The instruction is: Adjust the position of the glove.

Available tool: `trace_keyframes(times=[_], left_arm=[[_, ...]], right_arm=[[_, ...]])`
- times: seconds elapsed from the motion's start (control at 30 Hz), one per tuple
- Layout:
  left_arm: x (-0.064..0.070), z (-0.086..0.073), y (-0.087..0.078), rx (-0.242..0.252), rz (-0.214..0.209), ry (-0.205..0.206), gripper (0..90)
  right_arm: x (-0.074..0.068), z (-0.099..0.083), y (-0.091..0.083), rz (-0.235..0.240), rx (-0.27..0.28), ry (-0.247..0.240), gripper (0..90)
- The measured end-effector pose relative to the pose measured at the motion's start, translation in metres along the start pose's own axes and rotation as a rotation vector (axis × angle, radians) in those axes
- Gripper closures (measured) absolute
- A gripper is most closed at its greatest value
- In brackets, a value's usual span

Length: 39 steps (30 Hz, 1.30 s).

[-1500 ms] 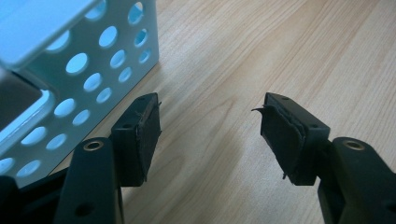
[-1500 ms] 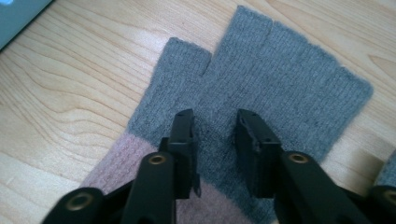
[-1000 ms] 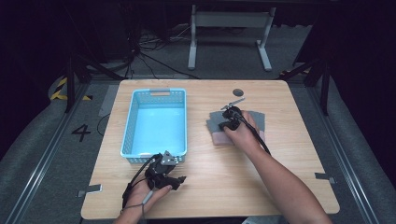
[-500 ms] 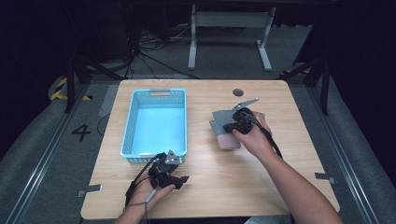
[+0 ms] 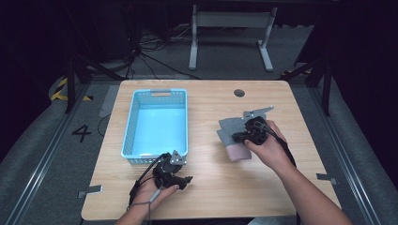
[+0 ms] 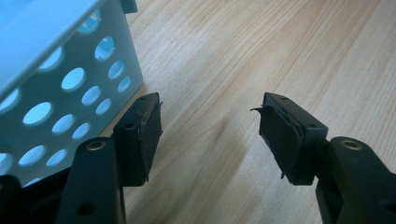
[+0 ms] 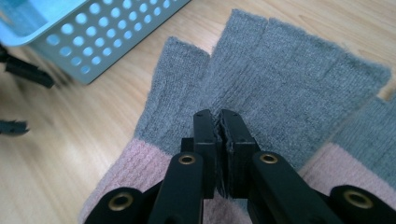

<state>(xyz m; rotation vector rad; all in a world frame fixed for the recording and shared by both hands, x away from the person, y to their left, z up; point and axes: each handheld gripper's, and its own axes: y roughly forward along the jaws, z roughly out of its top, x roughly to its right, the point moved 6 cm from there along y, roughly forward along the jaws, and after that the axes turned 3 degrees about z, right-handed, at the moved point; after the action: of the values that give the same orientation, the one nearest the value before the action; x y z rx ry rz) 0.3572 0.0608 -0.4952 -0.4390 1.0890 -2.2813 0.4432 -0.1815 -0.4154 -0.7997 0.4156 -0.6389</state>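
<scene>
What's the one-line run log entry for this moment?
right hand-held gripper: shut on grey glove | left hand-held gripper: open, by blue basket | basket: empty

One mark can be read from here: a large dark numeral "4" (image 5: pixel 81 133) on the grey floor (image 5: pixel 42 154), at the left of the high view's frame, just beside the counter's (image 5: pixel 281 187) left edge and level with the near end of the blue basket (image 5: pixel 129 140). Above it, at the upper left of the frame, a patch of yellow-and-black hazard stripes (image 5: pixel 60 90) lies on the same floor; it is a marking, with no words on it. In the two tongs' views, the basket, the counter and the grey and pink knitted cloth (image 7: pixel 289 79) bear no lettering, label or brand that I can make out.
</scene>
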Motion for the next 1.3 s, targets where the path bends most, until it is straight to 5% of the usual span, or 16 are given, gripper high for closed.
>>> trace_keyframes(times=[0.4, 0.87, 1.1, 1.3], left_arm=[[0.0, -0.002, 0.0, -0.001, 0.006, -0.005, 39.1], [0.005, -0.002, -0.001, -0.004, 0.001, 0.004, 38.3], [0.006, 0.0, -0.001, -0.008, -0.008, 0.016, 37.9], [0.007, 0.002, 0.0, -0.005, -0.008, 0.022, 37.9]], right_arm=[[-0.016, -0.041, 0.005, 0.121, -0.12, -0.196, 86.3], [-0.022, -0.076, 0.028, 0.183, -0.214, -0.211, 83.2], [-0.03, -0.07, 0.017, 0.187, -0.146, -0.197, 81.0], [-0.059, -0.077, 0.016, 0.3, -0.209, -0.224, 89.9]])
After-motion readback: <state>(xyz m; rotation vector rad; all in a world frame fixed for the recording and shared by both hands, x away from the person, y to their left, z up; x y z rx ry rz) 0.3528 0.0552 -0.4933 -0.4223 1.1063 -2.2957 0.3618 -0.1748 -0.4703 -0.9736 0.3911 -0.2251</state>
